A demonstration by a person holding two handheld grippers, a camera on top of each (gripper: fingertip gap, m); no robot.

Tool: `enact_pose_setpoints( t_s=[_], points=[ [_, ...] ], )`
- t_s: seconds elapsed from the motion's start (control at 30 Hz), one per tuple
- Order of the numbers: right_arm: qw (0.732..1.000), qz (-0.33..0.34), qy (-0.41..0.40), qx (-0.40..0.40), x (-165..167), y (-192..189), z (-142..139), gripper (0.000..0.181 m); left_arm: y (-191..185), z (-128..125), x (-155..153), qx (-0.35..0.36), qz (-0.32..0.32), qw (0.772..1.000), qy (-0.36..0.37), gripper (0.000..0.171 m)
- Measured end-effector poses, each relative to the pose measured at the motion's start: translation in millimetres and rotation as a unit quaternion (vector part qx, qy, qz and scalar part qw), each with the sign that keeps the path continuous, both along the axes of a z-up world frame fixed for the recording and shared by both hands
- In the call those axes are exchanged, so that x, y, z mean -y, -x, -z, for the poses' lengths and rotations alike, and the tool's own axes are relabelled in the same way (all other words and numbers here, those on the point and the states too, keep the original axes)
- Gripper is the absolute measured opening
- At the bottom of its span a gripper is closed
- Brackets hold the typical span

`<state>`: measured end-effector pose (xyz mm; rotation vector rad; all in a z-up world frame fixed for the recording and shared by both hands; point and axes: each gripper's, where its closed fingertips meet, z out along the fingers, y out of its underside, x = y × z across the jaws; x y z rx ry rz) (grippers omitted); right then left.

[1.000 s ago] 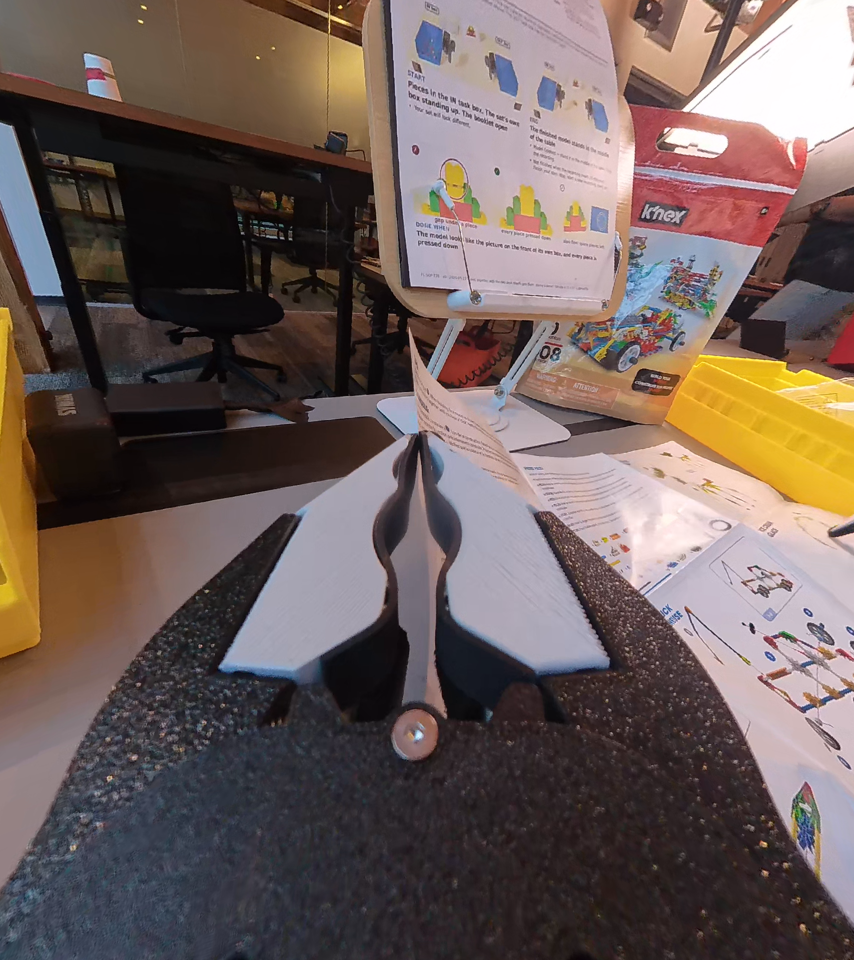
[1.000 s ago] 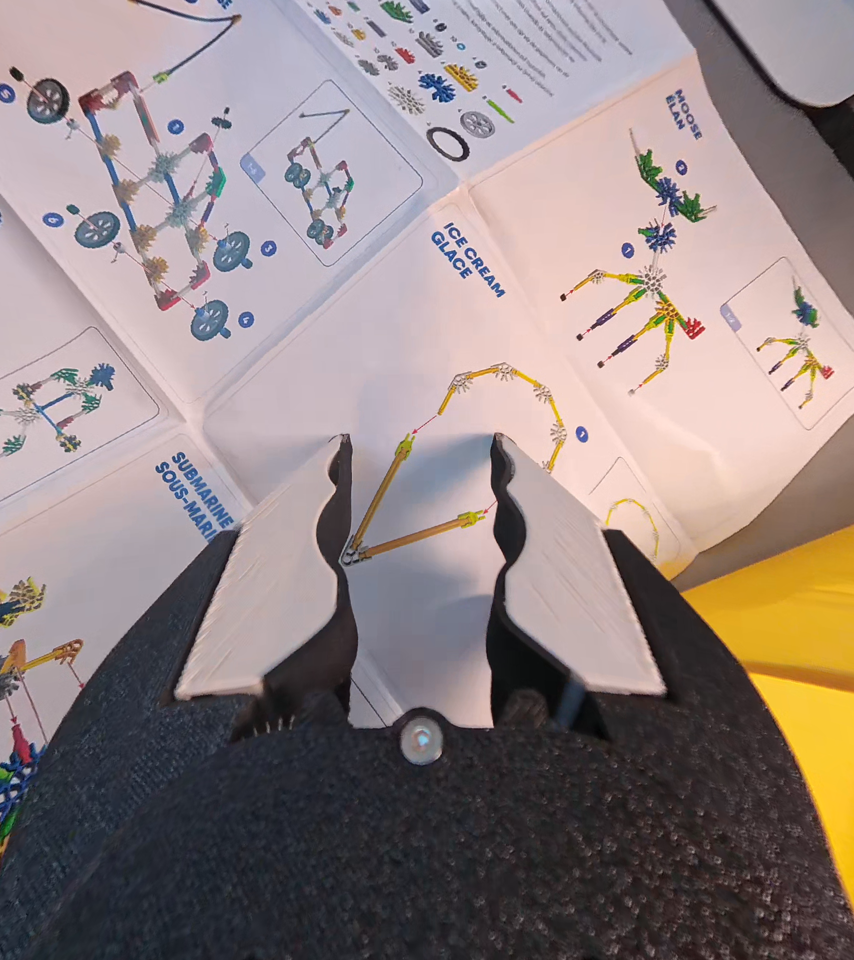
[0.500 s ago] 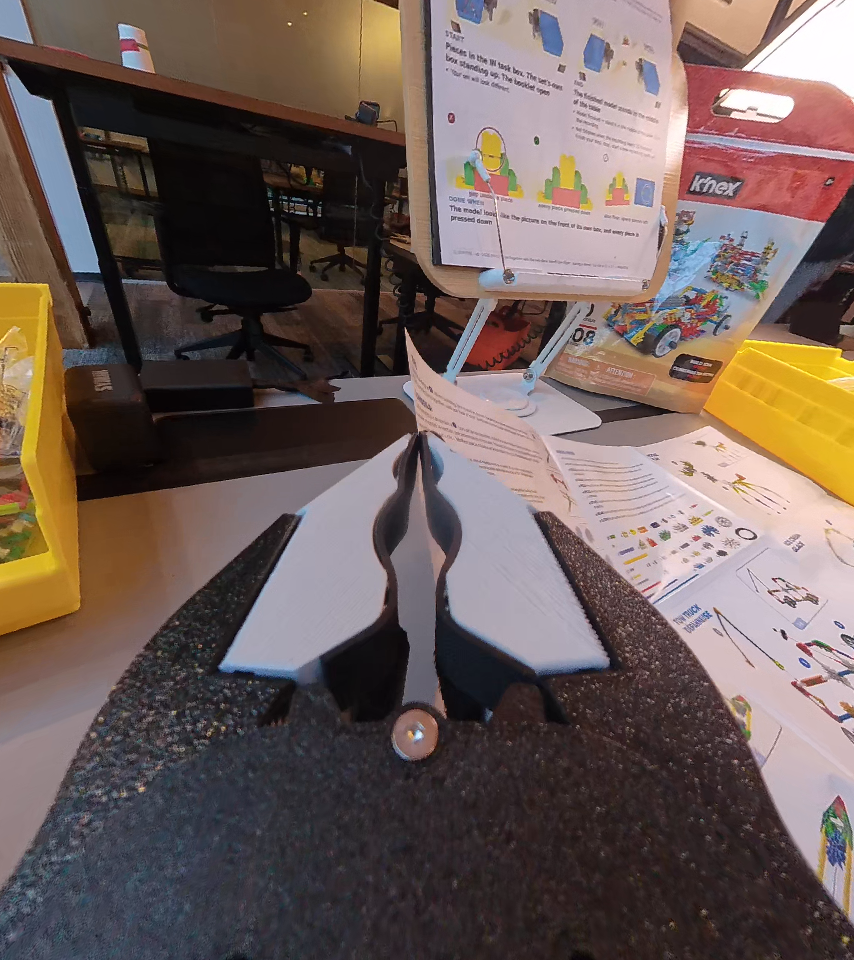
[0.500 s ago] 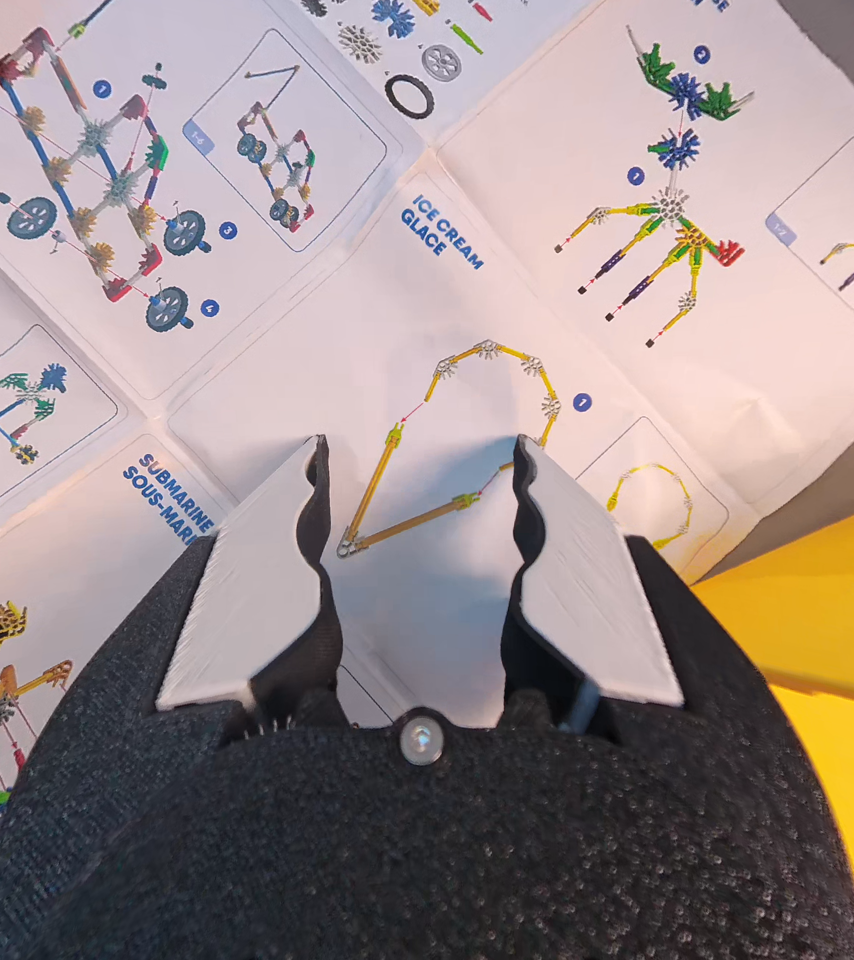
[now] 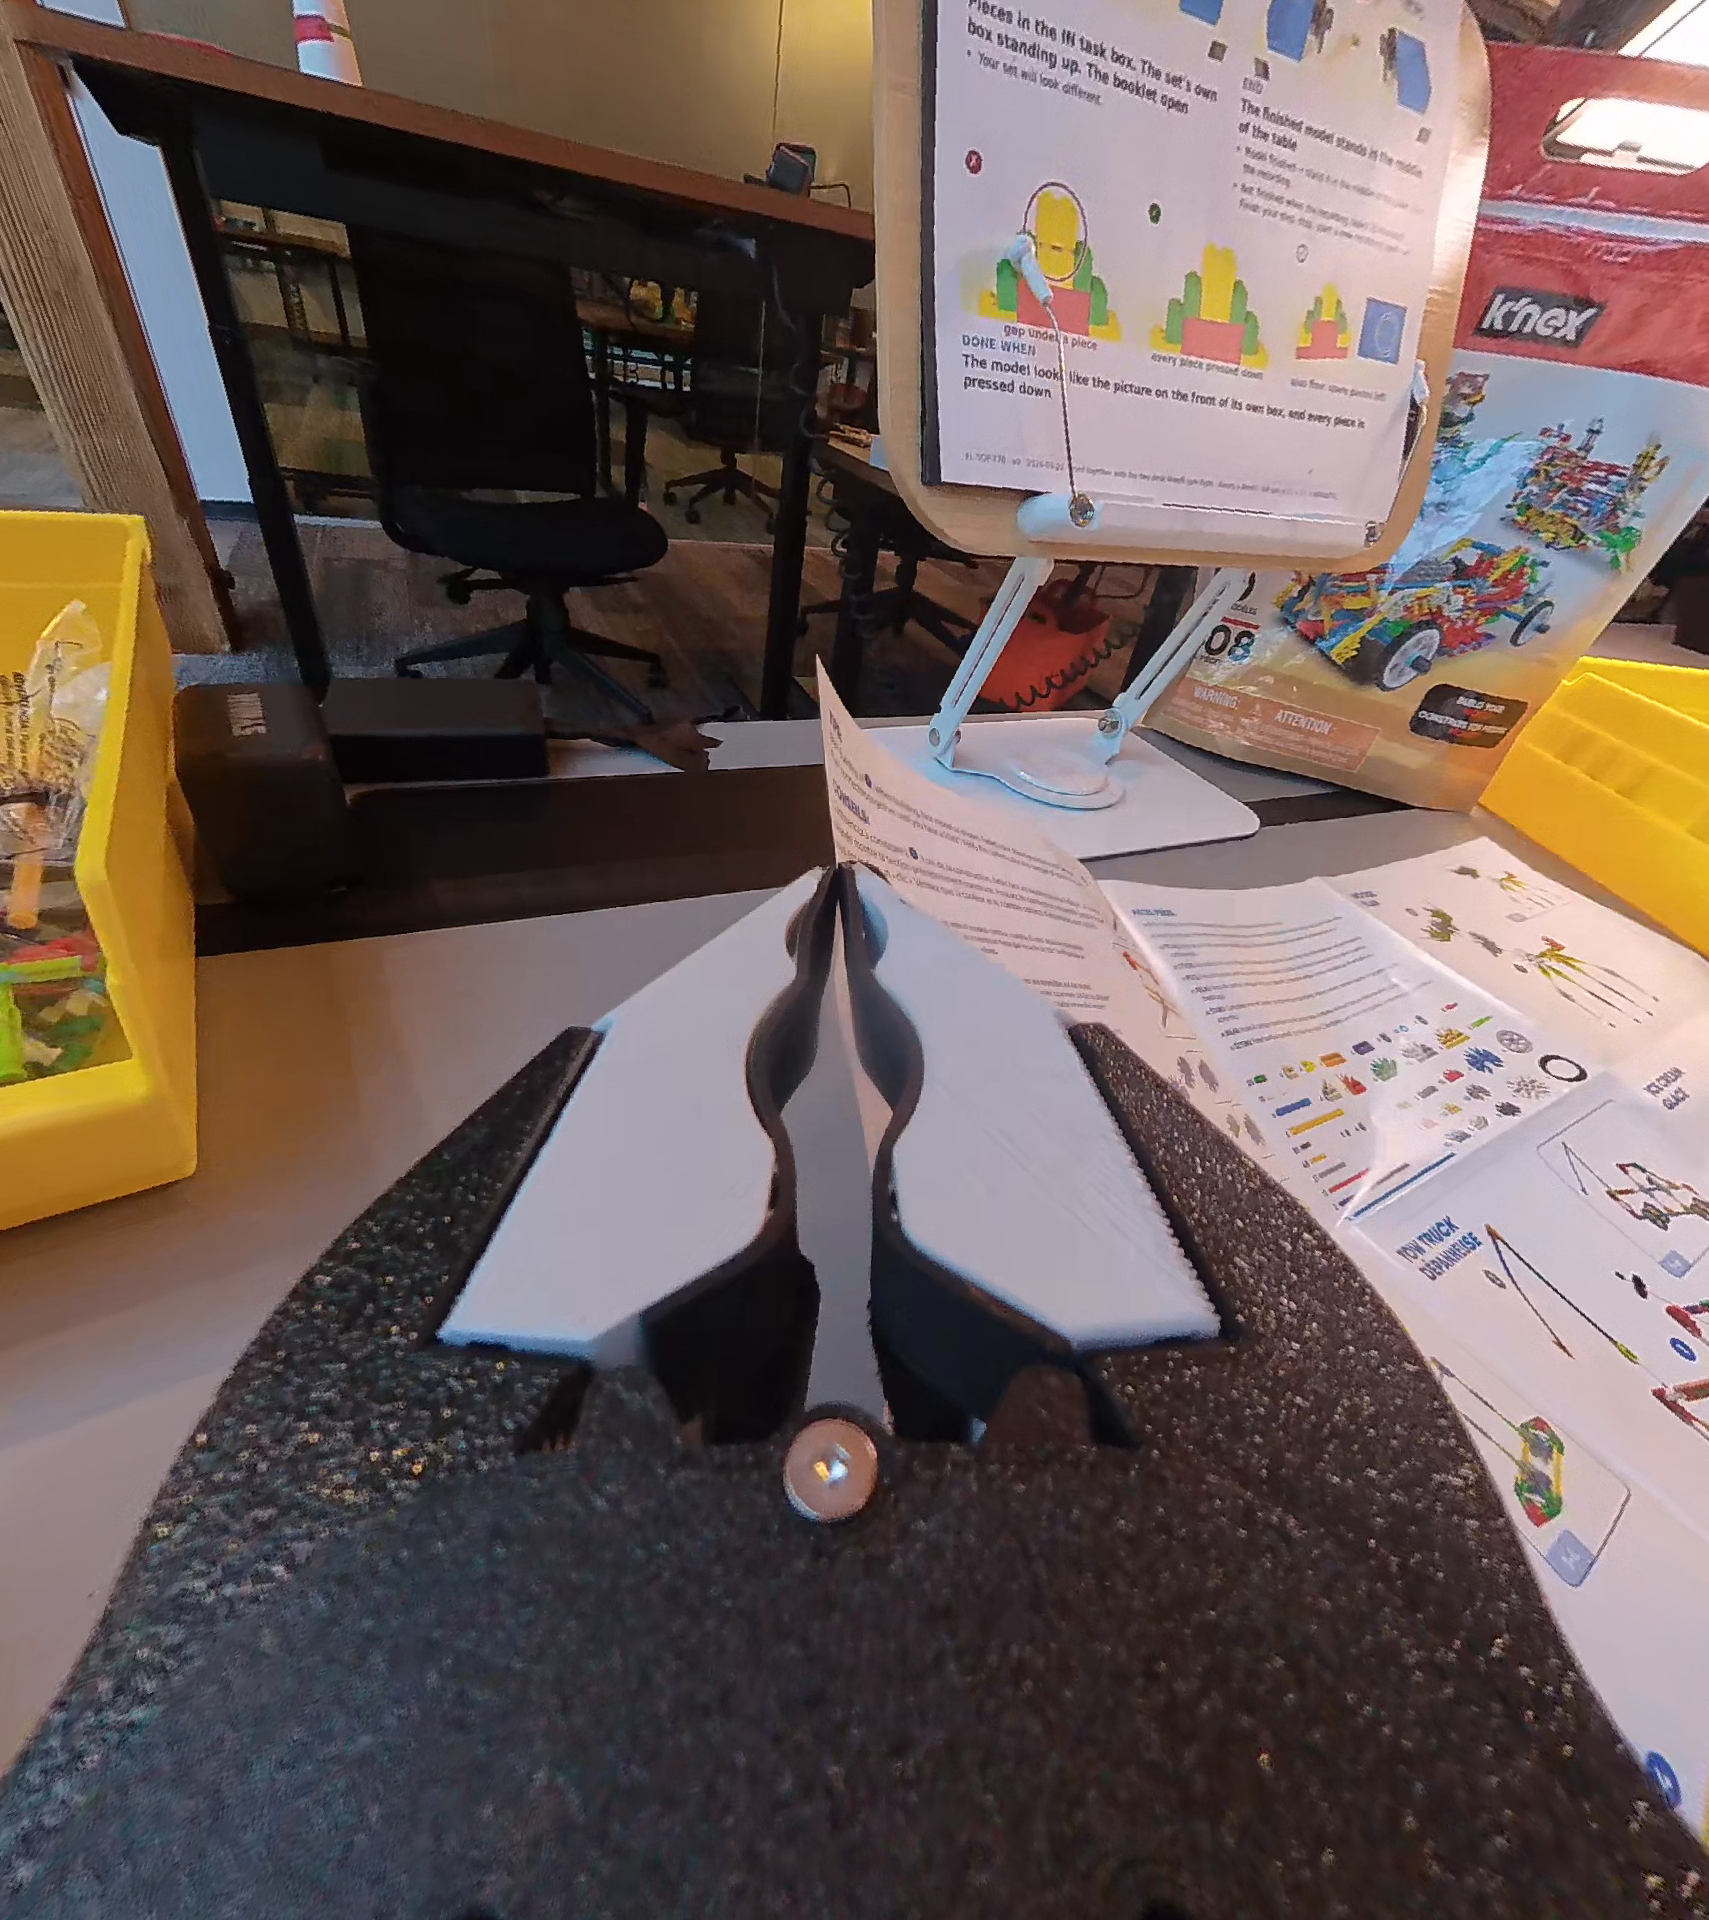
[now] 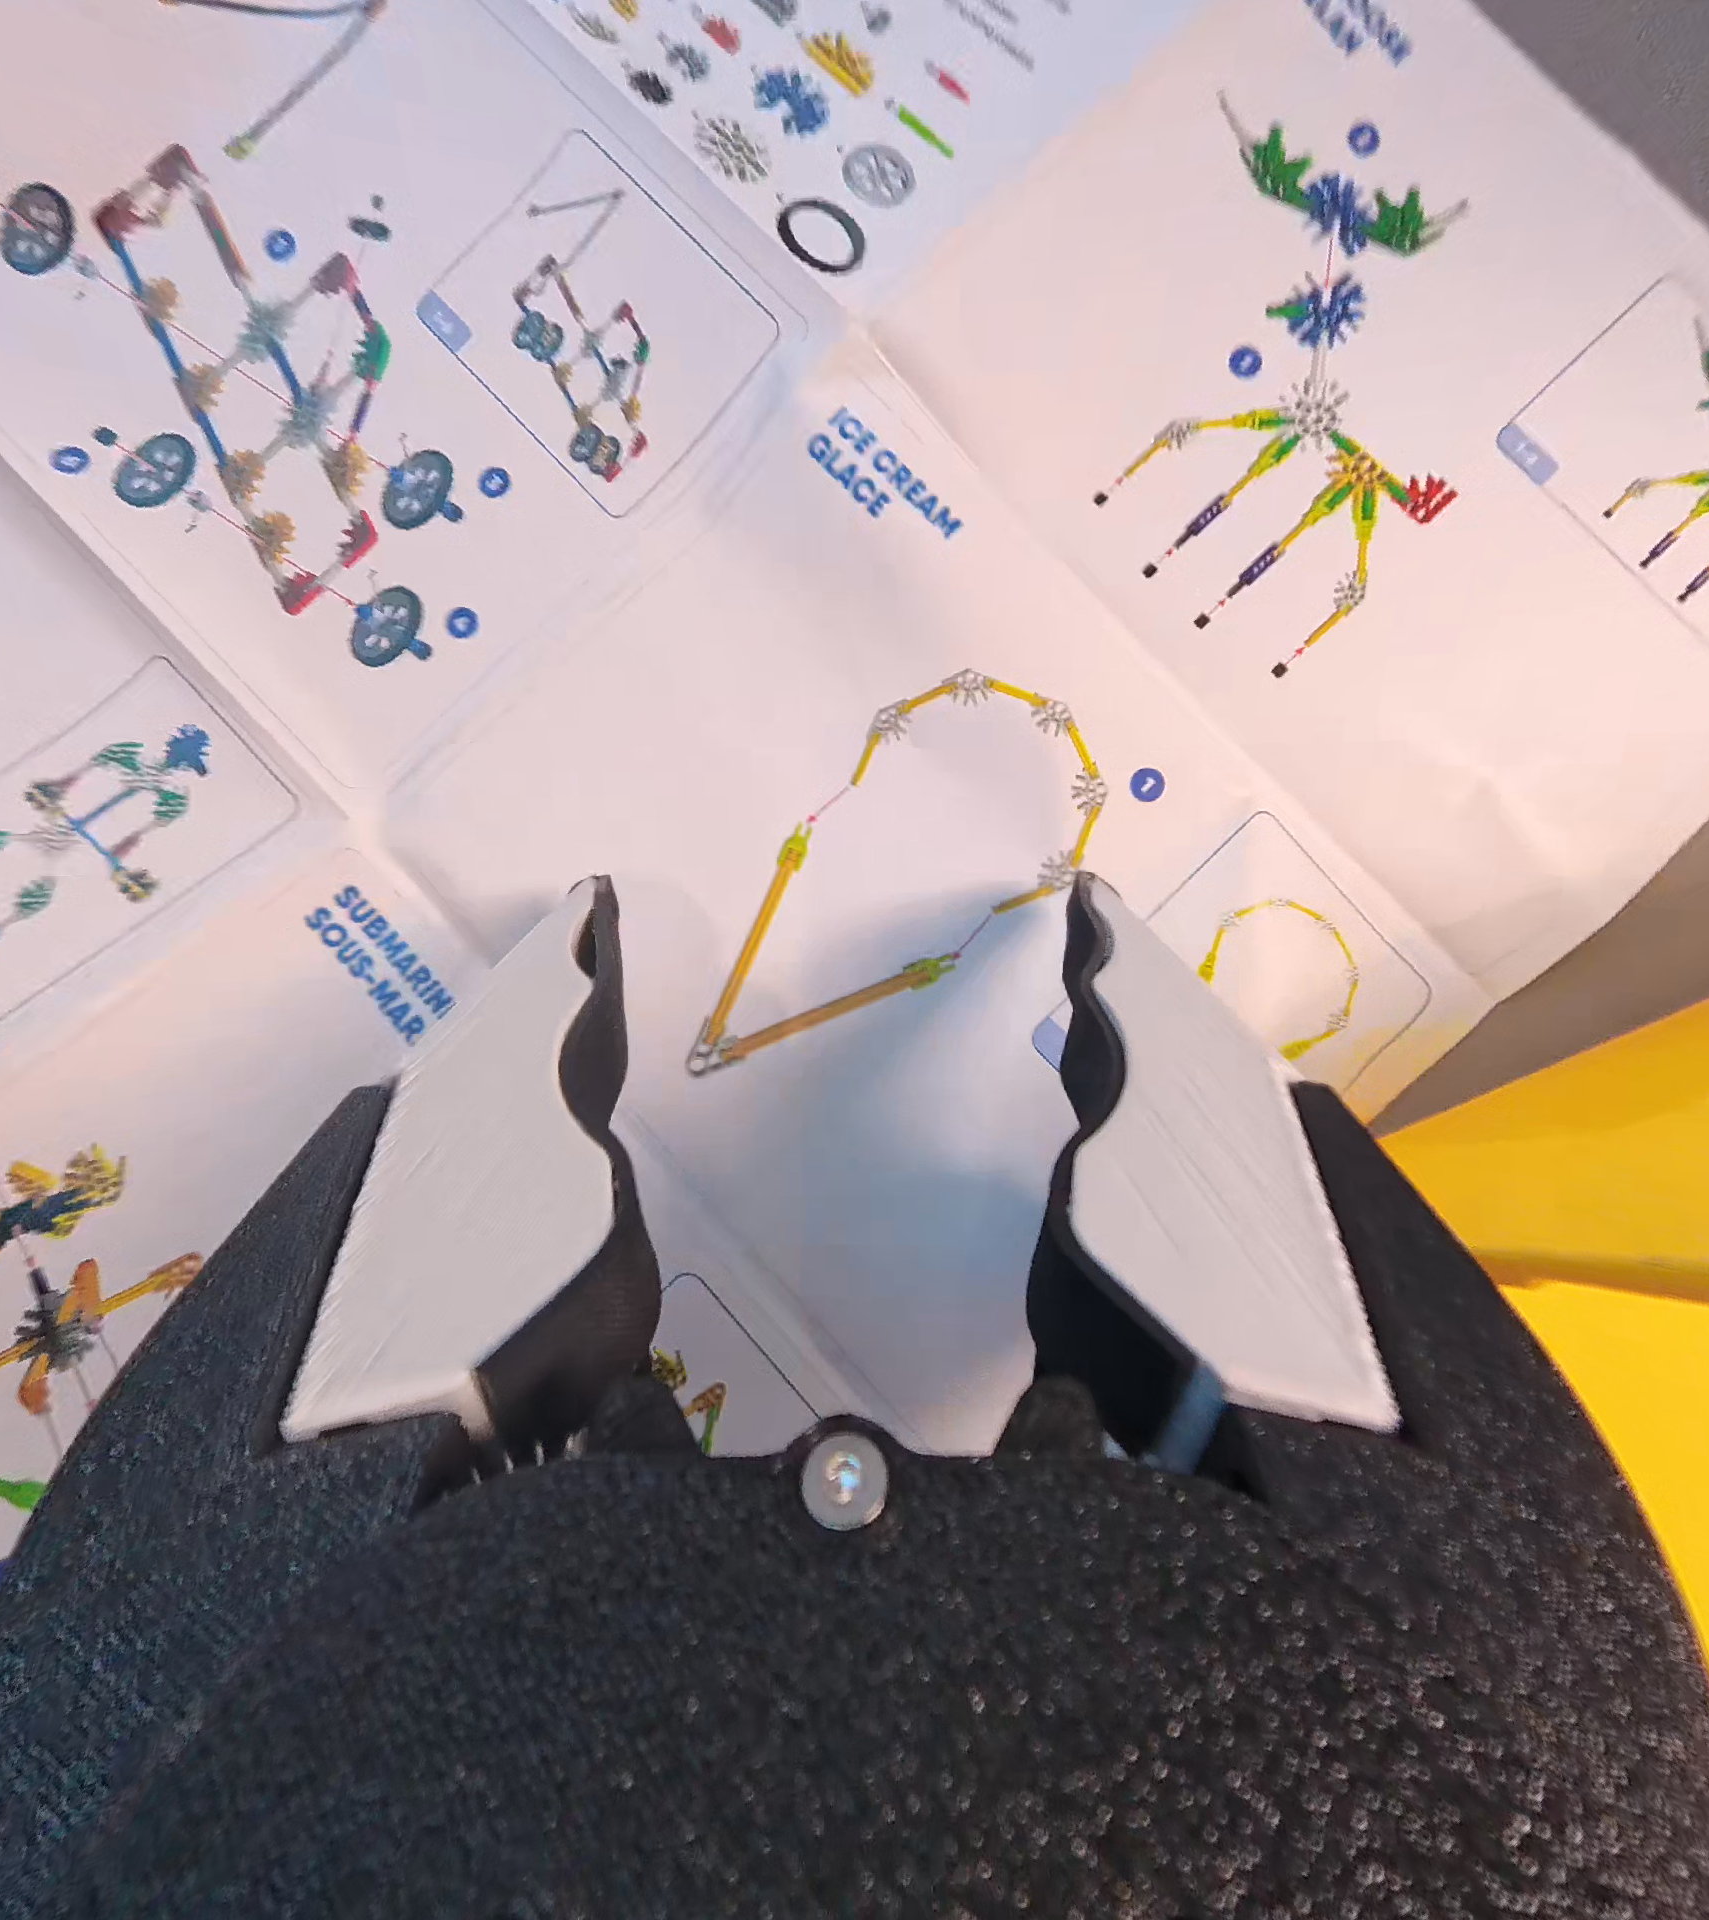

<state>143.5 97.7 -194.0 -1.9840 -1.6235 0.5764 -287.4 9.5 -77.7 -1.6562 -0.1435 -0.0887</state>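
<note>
My left gripper [image 5: 837, 883] is shut on the raised corner of a large white instruction sheet [image 5: 1369, 1018]. The pinched flap stands up from the table while the sheet's other panels lie unfolded to the right. My right gripper [image 6: 837, 883] is open and empty. It points down close over the same sheet [image 6: 829, 582], above a drawing of a yellow loop and rods. The sheet bears coloured drawings of rod-and-connector models.
A yellow bin [image 5: 19, 1049] with bagged coloured toy pieces stands at the left. Another yellow bin [image 5: 1660, 821] stands at the right and shows in the right wrist view [image 6: 1608, 1195]. A stand with a printed card [image 5: 1182, 270] and a red toy bag [image 5: 1515, 520] stand behind. My right fingertips sit around 45 cm from my left ones.
My right gripper's jaws have opened wider and it has drawn nearer the sheet. My left gripper, still shut on the sheet's corner, has shifted so the left bin and stand look closer.
</note>
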Motion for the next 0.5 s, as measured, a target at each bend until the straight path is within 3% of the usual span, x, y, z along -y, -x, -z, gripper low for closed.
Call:
enact_pose_setpoints(
  t_s=[0.17,0.37,0.5],
  points=[
    [0.997,-0.068,0.013,-0.039,31,11,-22,0.085,1,5,-8,-0.011,-0.004,1.000,0.012,0.000],
    [0.986,-0.160,0.010,0.052,77,11,-3,0.098,6,17,-19,-0.046,-0.020,0.997,0.053,0.000],
    [0.984,-0.150,-0.002,0.100,72,13,16,0.097,7,20,-25,-0.069,-0.018,0.994,0.078,0.000]
  ],
)
